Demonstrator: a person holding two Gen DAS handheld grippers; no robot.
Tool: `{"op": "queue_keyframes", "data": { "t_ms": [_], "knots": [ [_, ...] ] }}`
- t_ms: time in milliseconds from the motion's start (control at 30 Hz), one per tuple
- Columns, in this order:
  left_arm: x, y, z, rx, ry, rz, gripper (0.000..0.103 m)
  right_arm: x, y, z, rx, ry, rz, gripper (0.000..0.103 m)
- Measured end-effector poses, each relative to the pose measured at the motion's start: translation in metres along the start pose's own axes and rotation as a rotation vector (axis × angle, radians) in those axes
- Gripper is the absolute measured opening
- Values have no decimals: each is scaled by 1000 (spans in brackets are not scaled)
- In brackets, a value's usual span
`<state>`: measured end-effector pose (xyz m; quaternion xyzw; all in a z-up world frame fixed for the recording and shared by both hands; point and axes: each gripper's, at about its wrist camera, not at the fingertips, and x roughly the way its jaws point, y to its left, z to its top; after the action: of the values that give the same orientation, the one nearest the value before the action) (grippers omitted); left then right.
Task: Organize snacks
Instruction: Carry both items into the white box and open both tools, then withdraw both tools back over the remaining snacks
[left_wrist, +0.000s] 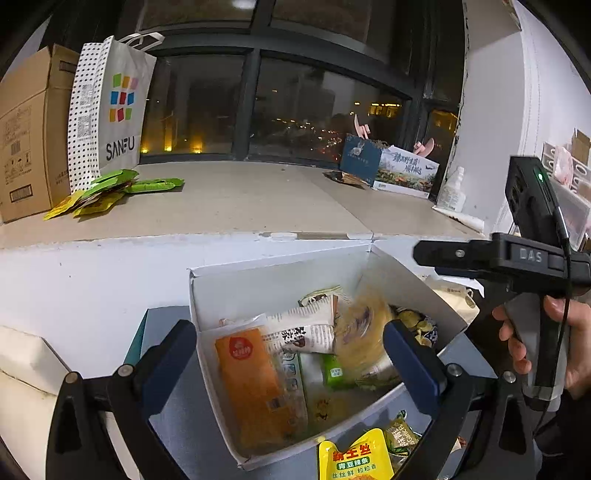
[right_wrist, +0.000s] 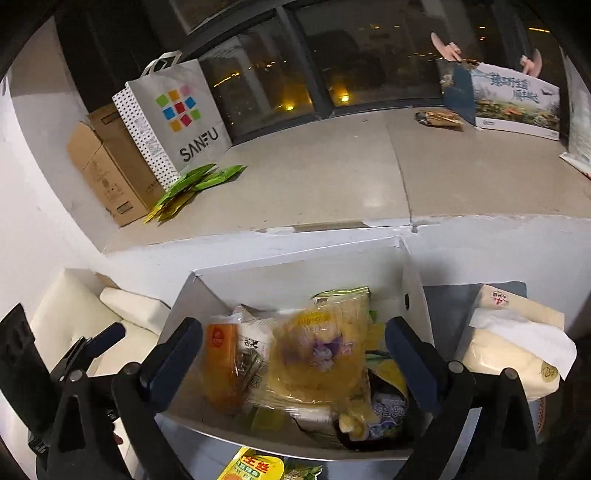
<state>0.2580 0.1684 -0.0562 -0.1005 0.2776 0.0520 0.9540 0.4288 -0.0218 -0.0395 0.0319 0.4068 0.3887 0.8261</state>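
Note:
A white cardboard box (left_wrist: 280, 273) (right_wrist: 295, 284) holds several snack packs: an orange pack (left_wrist: 255, 384) (right_wrist: 221, 365), a newspaper-print pack (left_wrist: 303, 328), a green one (left_wrist: 334, 371). A clear yellow pack (left_wrist: 364, 332) (right_wrist: 317, 354) is blurred in the air just above the box contents, between my right gripper's open fingers and touching neither. My left gripper (left_wrist: 291, 363) is open and empty over the box. My right gripper (right_wrist: 293, 362) is open above the box and also shows from the side in the left wrist view (left_wrist: 421, 254). A yellow pouch (left_wrist: 356, 458) (right_wrist: 255, 467) lies in front of the box.
A stone windowsill (left_wrist: 240, 199) carries a SANFU paper bag (left_wrist: 114, 110), a brown carton (left_wrist: 29, 133), green and yellow sachets (left_wrist: 110, 192), a printed box (left_wrist: 402, 170) and a spray bottle (left_wrist: 452, 190). A tissue pack (right_wrist: 513, 347) lies right of the box. A cream cushion (right_wrist: 110, 314) lies at left.

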Motion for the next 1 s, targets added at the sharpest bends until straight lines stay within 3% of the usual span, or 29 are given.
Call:
{"op": "queue_keyframes", "data": {
  "t_ms": [267,433,633,767,900,1000],
  "knots": [
    [-28,-10,-7,1,-22,-6,103,-24,5,-16,-18,-35,49,103],
    [-73,-28,-27,34,-66,-33,103,-63,17,-38,-67,-66,98,103],
    [-131,-53,-73,44,-136,-67,103,-141,22,-108,-154,-164,202,103],
    [-153,-65,-108,7,-112,-102,103,-176,13,-163,-170,-242,212,103],
    [-166,-80,-136,33,-88,-104,103,-182,8,-214,-181,-169,165,103],
    [-171,-90,-148,59,-68,-103,103,-176,1,-238,-152,-120,179,103]
  ]
}}
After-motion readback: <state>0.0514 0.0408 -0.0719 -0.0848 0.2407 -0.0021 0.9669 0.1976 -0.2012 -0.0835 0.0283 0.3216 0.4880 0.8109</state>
